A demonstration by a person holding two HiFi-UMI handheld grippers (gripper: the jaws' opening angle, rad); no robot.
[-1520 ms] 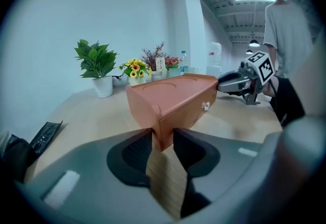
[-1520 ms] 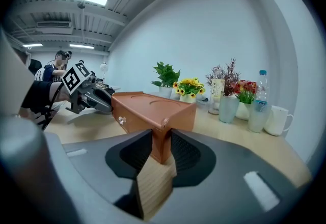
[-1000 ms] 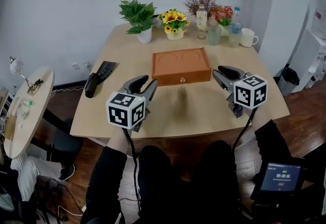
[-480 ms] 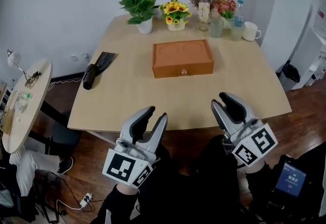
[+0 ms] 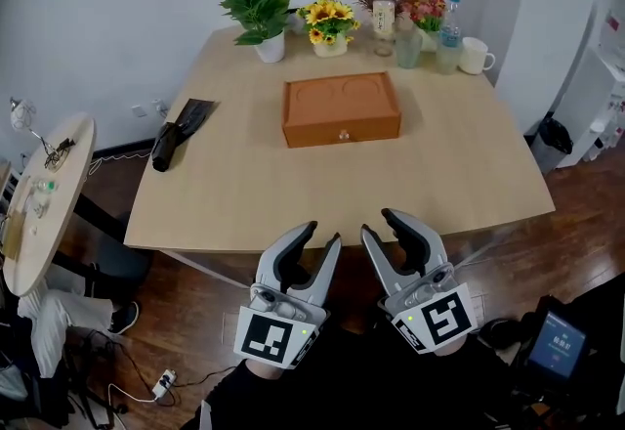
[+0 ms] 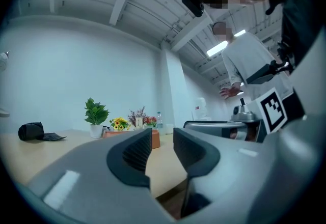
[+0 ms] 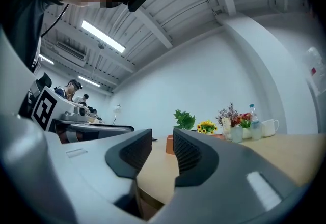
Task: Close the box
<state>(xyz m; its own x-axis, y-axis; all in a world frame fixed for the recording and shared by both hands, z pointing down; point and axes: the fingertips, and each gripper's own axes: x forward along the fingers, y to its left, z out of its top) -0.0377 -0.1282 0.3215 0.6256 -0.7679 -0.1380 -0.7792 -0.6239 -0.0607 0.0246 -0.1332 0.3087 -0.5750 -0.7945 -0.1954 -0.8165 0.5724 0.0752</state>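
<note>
The orange-brown box (image 5: 341, 108) lies with its lid down on the far half of the wooden table (image 5: 293, 193), a small knob on its front face. My left gripper (image 5: 320, 235) and right gripper (image 5: 381, 223) hang side by side just off the table's near edge, far from the box. Both are open with nothing between the jaws. In the left gripper view the left gripper (image 6: 162, 139) points along the tabletop at the distant box (image 6: 156, 139). The right gripper (image 7: 162, 146) likewise faces the box (image 7: 169, 144) from afar.
A potted plant (image 5: 256, 13), sunflowers (image 5: 327, 24), bottles and a white mug (image 5: 476, 57) line the table's far edge. A black object (image 5: 176, 132) lies at the table's left side. A round side table (image 5: 44, 203) stands at left, a tablet (image 5: 552, 345) at lower right.
Both grippers have drawn back from over the table near the box to beyond its near edge and have come close together. Their jaw gaps look unchanged. The box has not moved.
</note>
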